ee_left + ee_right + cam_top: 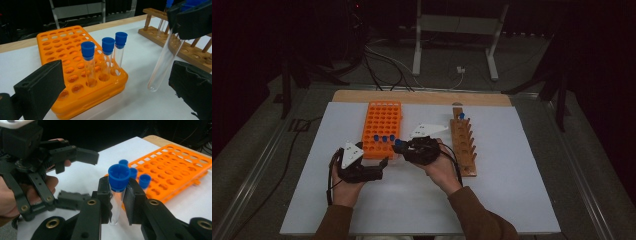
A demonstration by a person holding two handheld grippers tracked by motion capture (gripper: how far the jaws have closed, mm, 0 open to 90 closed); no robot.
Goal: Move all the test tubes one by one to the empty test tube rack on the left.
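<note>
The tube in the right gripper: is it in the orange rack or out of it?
Out. The tube hangs tilted in the right gripper, its round bottom above the white table beside the orange rack, where three capped tubes stand.

A clear blue-capped test tube (pixel 117 195), nearly upright and clamped in the right gripper (pixel 117 202), hangs just beside the orange rack (pixel 62 47), whose near row holds three like tubes (pixel 108 57).

Bright orange tube rack (pixel 67 65) on a white table (pixel 422 200). Clear tubes (pixel 90 67) with blue caps (pixel 87 50). Brown wooden rack (pixel 463 145), black grippers (pixel 117 202).
</note>
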